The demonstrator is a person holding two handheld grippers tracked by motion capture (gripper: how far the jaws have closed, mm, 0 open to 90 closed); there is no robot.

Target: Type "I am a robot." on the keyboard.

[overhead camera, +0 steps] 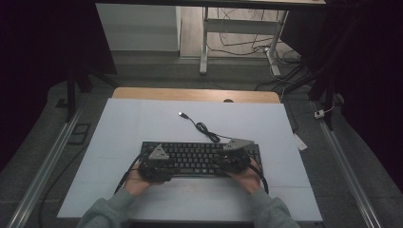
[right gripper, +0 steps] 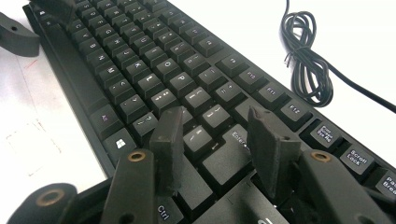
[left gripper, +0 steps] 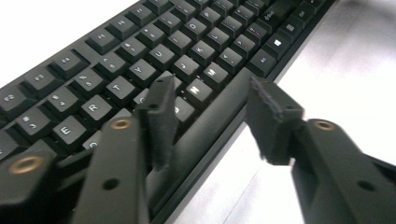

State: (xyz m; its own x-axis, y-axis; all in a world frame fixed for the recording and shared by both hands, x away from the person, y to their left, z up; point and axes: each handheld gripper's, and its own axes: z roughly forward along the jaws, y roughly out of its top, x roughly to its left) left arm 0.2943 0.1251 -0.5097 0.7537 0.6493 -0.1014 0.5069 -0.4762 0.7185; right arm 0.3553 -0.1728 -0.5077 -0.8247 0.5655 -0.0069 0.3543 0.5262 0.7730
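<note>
A black keyboard [overhead camera: 199, 153] lies across the near middle of the white mat [overhead camera: 142, 123]. My left gripper [overhead camera: 156, 164] is at its left part, held by a hand. In the left gripper view my left gripper [left gripper: 210, 86] is open: one finger [left gripper: 161, 112] hovers over the keys by N, the other finger [left gripper: 271, 116] hangs past the front edge, beside the space bar [left gripper: 205, 126]. My right gripper [overhead camera: 231, 159] is at the keyboard's right part. In the right gripper view my right gripper [right gripper: 215, 114] stands open over the Enter key [right gripper: 229, 158], with nothing gripped.
The keyboard's black cable [overhead camera: 205, 128] coils on the mat behind it and ends in a loose USB plug [overhead camera: 181, 114]. The coil [right gripper: 306, 70] lies right of the function keys. A wooden table edge [overhead camera: 195, 94] and desk legs stand beyond the mat.
</note>
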